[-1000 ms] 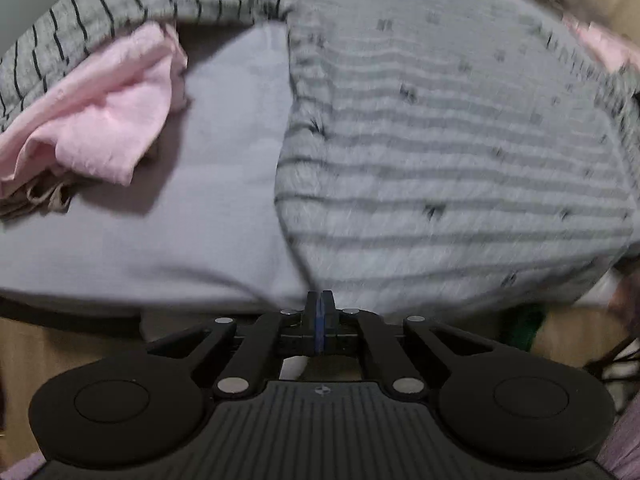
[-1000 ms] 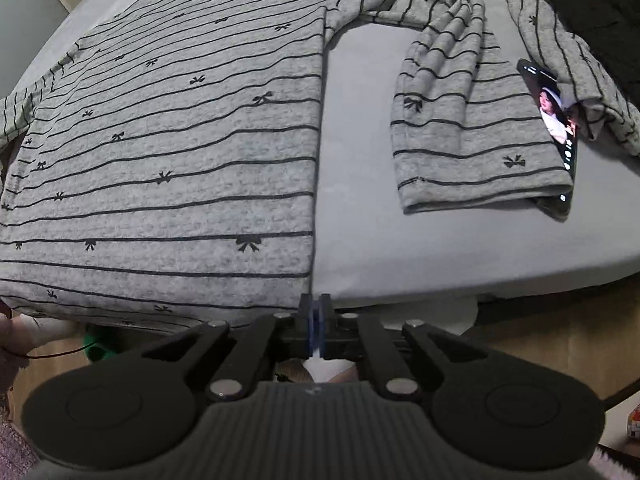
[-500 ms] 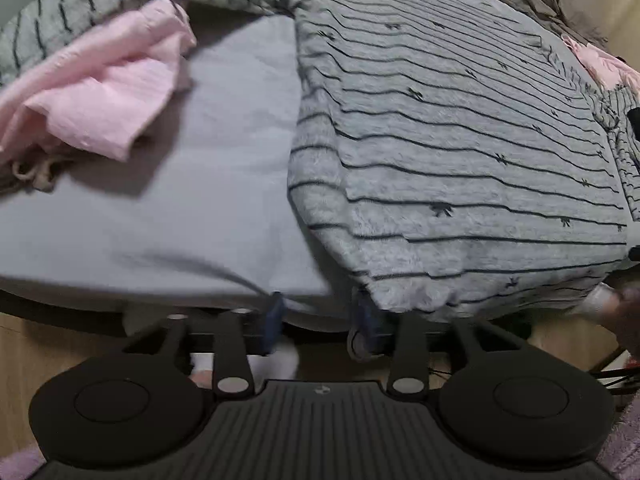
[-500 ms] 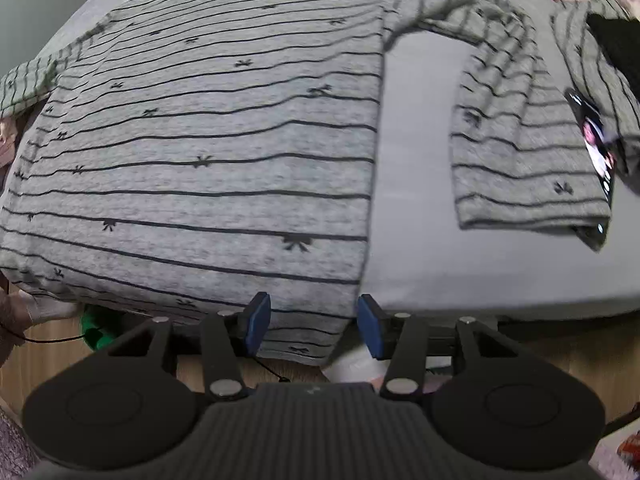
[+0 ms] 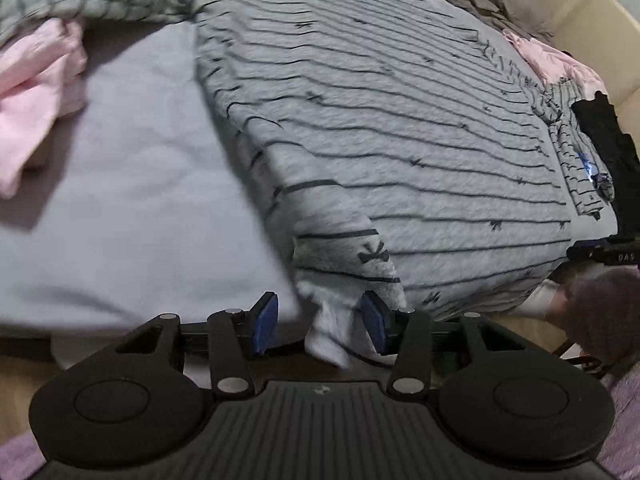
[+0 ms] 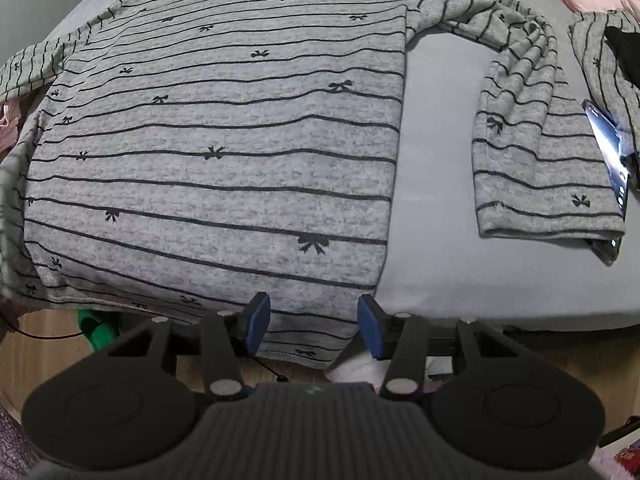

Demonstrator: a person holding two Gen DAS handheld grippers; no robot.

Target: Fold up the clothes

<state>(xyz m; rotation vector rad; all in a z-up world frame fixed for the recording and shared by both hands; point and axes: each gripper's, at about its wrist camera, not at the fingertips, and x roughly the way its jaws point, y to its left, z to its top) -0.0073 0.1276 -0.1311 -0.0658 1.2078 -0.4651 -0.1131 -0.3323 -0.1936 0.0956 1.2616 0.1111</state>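
Tongs, left (image 5: pixel 318 322) and right (image 6: pixel 312 326), gape around the shirt (image 6: pixel 224 152) hem; closing crooked could bunch it.

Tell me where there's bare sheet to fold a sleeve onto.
Free: the bed sheet between the striped shirt body and its right sleeve; also the patch between the body and the pink garment. Crowded: far right, around the phone.

A bed with a pale grey sheet (image 6: pixel 460 256) stands on a light wooden floor (image 6: pixel 48 356).
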